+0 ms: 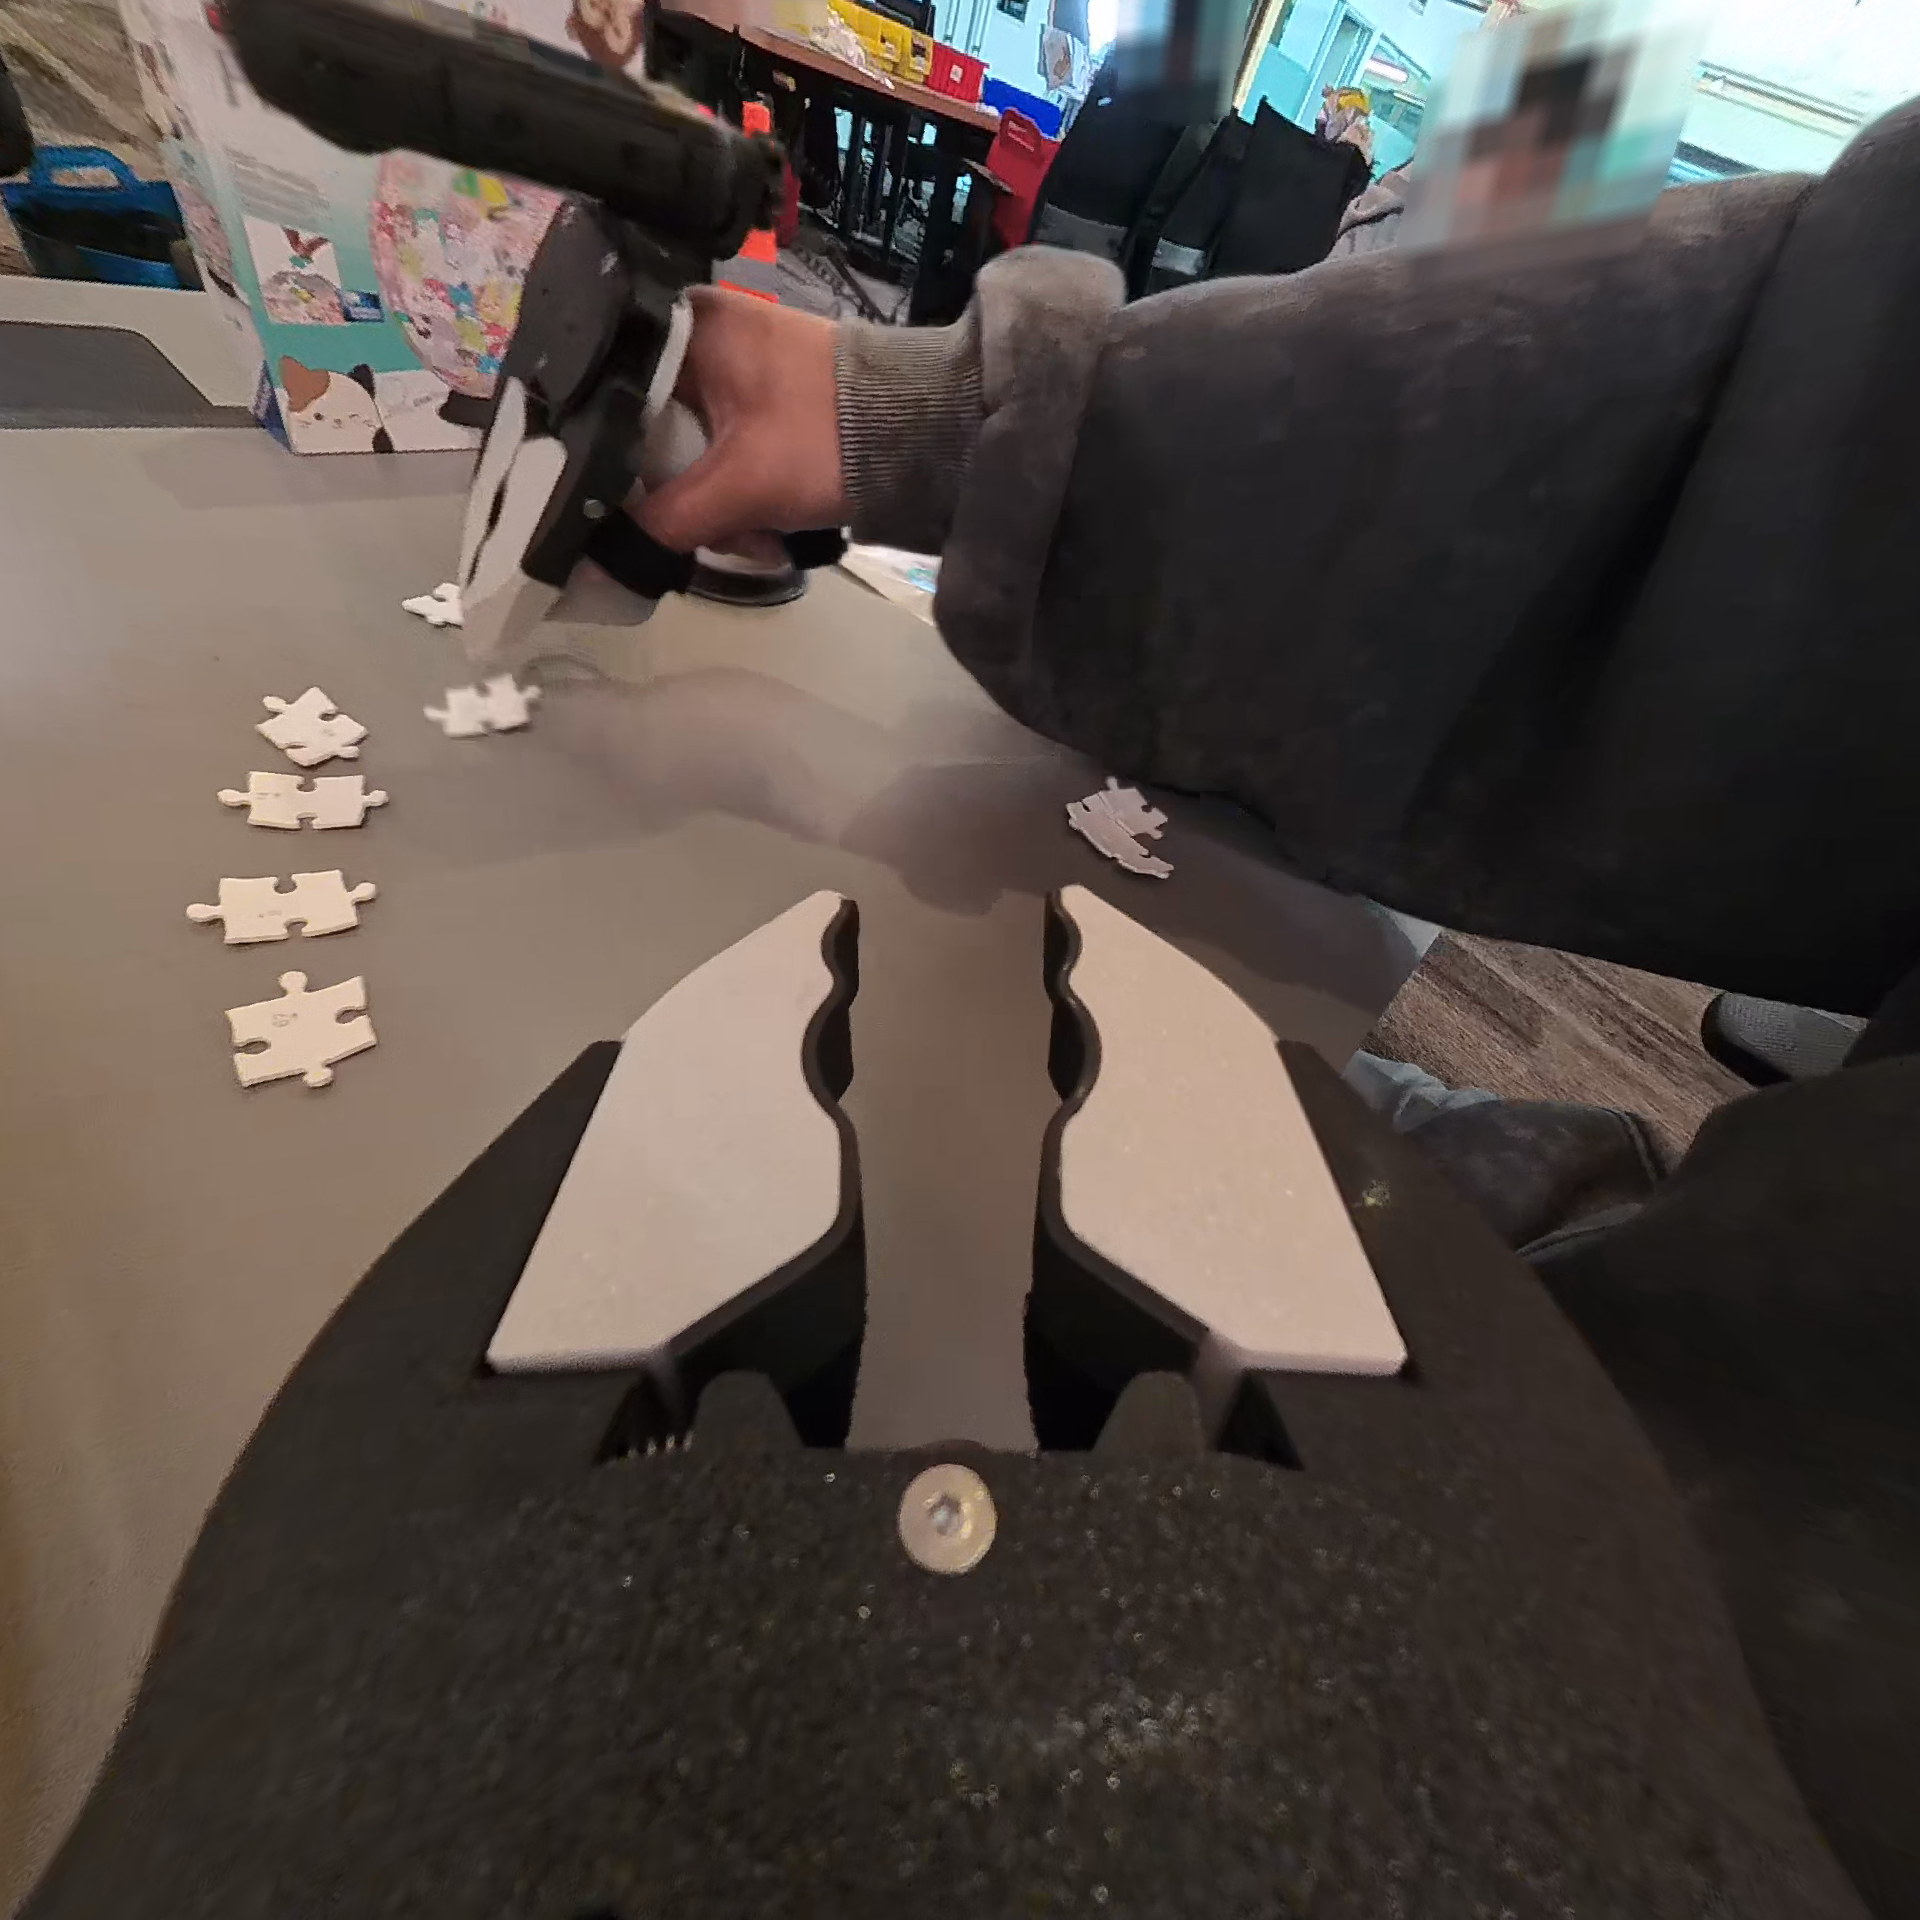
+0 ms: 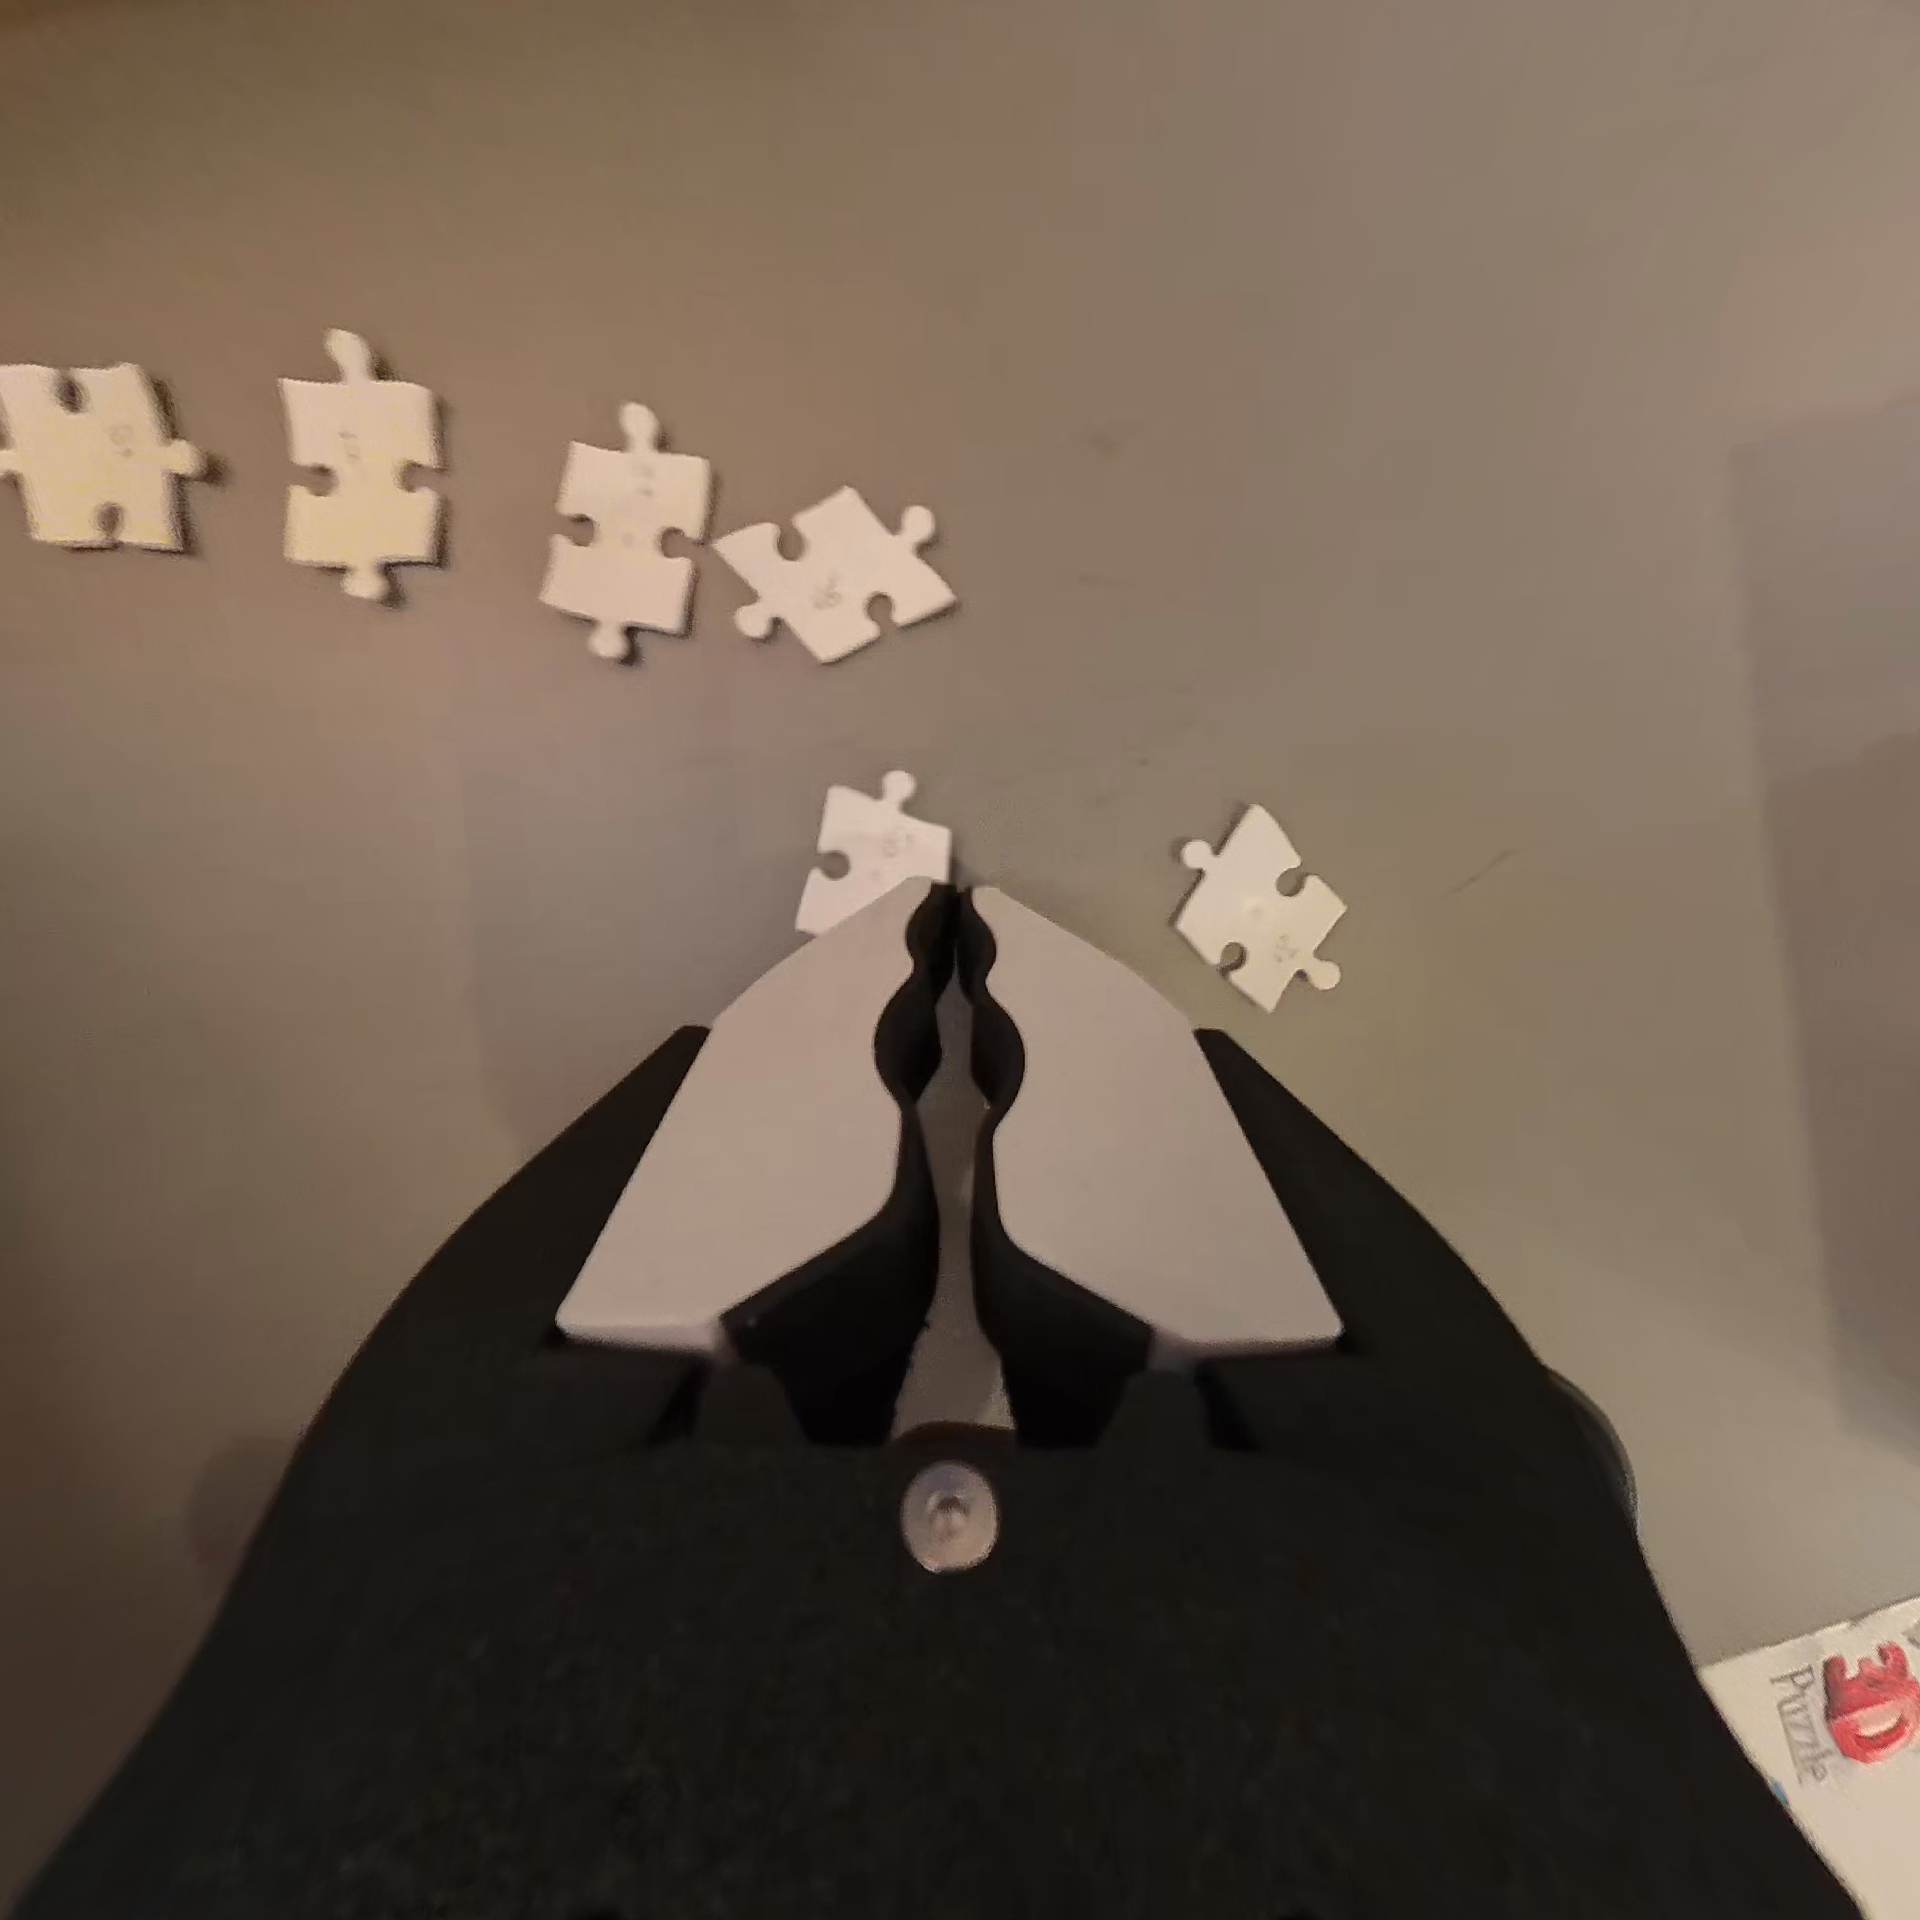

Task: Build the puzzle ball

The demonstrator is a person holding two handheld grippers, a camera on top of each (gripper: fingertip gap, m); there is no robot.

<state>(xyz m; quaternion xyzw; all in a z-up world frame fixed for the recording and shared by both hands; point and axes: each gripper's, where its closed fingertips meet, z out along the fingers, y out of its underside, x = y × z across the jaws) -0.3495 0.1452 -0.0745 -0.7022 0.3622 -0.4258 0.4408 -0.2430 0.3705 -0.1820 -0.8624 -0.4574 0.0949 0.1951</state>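
Grey matte table (image 2: 1351, 312) carries everything. Right gripper (image 2: 956, 894), fingers nearly together, tips at a flat white piece (image 2: 883, 847); whether it grips is unclear. Left gripper (image 1: 951, 914) hovers parted, empty. Beyond, knobbed pieces (image 2: 623, 530) lie blank-side up in a row, probably sorted for picking.

Grey tabletop (image 1: 125, 1195) lying under everything. Printed box (image 1: 312, 270) with cartoon animals standing upright at far left edge, well beyond left gripper's tips. Black round base (image 1: 748, 587) sitting on tabletop ahead. Printed leaflet (image 2: 1839, 1714) lying flat, low right beside right gripper body. Background: tables (image 1: 883, 88) carrying coloured bins (image 1: 956, 68), blurred.
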